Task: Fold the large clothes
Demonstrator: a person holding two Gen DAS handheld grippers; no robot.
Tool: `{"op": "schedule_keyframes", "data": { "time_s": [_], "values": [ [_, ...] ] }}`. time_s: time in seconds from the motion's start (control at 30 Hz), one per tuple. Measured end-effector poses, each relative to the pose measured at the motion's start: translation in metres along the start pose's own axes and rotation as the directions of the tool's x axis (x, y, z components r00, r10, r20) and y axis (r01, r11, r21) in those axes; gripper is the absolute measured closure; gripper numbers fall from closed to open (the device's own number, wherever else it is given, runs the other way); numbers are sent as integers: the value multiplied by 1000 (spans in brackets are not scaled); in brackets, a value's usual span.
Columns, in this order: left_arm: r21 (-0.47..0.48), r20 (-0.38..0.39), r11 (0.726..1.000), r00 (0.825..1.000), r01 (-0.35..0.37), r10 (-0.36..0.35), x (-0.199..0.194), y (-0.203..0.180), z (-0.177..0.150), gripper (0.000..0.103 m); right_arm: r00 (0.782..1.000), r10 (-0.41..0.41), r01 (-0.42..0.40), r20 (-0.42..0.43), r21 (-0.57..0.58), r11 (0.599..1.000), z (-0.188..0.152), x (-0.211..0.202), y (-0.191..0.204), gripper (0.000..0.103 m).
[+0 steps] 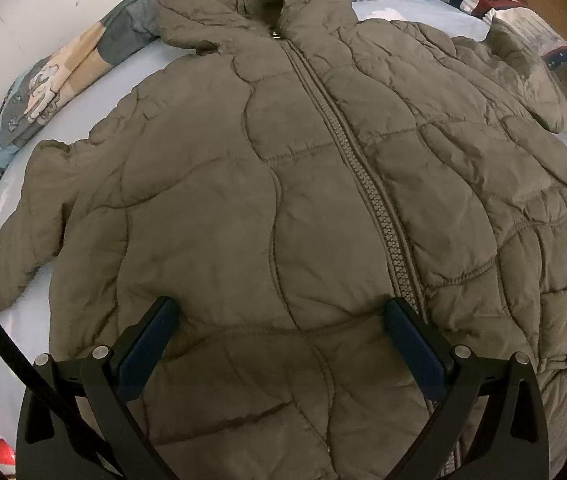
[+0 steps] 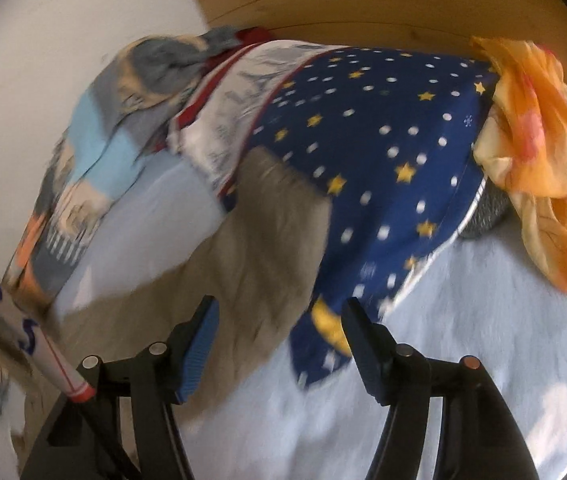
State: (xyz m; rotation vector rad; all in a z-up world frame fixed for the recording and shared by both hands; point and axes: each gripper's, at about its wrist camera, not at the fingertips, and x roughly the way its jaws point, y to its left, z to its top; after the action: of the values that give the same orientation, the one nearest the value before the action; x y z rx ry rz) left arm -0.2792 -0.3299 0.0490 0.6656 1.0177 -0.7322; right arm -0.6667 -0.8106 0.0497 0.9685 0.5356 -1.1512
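Jacket lies flat, zipped, on the bed. Left gripper open above its hem; right gripper open, empty, over the sleeve. Risk: right snags the star-print cloth touching the sleeve, or slick padding slips out.

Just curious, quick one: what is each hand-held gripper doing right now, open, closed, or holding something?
Left hand-held gripper: open over the olive puffer jacket, holding nothing.
Right hand-held gripper: open, nothing between its fingers, above the jacket's sleeve.
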Motion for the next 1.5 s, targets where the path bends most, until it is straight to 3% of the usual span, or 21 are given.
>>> {"op": "schedule_keyframes", "data": {
  "time_s": [0.07, 0.13, 0.2, 0.3, 0.53, 0.67, 0.87, 1.03, 1.17, 1.37, 1.5],
  "values": [
    [-2, 2, 1000, 1000, 4, -4, 1, 3, 2, 0, 1000, -27, 27, 9, 7, 1000, 7, 10, -3, 41],
    [-4, 5, 1000, 1000, 6, -6, 1, 3, 2, 0, 1000, 0, 0, 13, 16, 1000, 15, 23, -5, 52],
    [-3, 10, 1000, 1000, 4, -4, 2, 2, 3, 0, 1000, -12, 13, -26, 9, 1000, 17, 38, -3, 71],
    [-9, 16, 1000, 1000, 5, -5, 3, 3, 5, 0, 1000, 2, -2, -7, 2, 1000, 15, 38, -2, 87],
    [-41, 49, 999, 999, 17, -15, -13, 9, 7, 0, 987, -4, 2, 164, 14, 1000, 24, -33, 8, 89],
    [-71, 87, 997, 996, 34, -27, -31, 18, 6, 0, 966, 79, -73, 244, -33, 997, 29, -99, 41, 89],
    [-113, 140, 993, 990, 23, -7, -53, 42, -1, 0, 922, 260, -210, 286, -194, 958, 9, -194, 137, 89],
    [-188, 164, 981, 986, 42, -11, -65, 78, -8, 0, 888, 394, -309, 239, -324, 894, -36, -249, 225, 89],
    [-251, 179, 967, 984, 40, 6, -72, 110, -18, 0, 873, 464, -366, 148, -430, 825, -87, -259, 304, 89],
    [-367, 164, 928, 986, 58, 3, -73, 161, -33, 0, 876, 482, -424, -25, -516, 744, -183, -221, 396, 89],
    [-392, 162, 919, 986, 41, 25, -75, 176, -40, 0, 879, 459, -449, -128, -546, 708, -248, -180, 441, 89]
  ]
}}
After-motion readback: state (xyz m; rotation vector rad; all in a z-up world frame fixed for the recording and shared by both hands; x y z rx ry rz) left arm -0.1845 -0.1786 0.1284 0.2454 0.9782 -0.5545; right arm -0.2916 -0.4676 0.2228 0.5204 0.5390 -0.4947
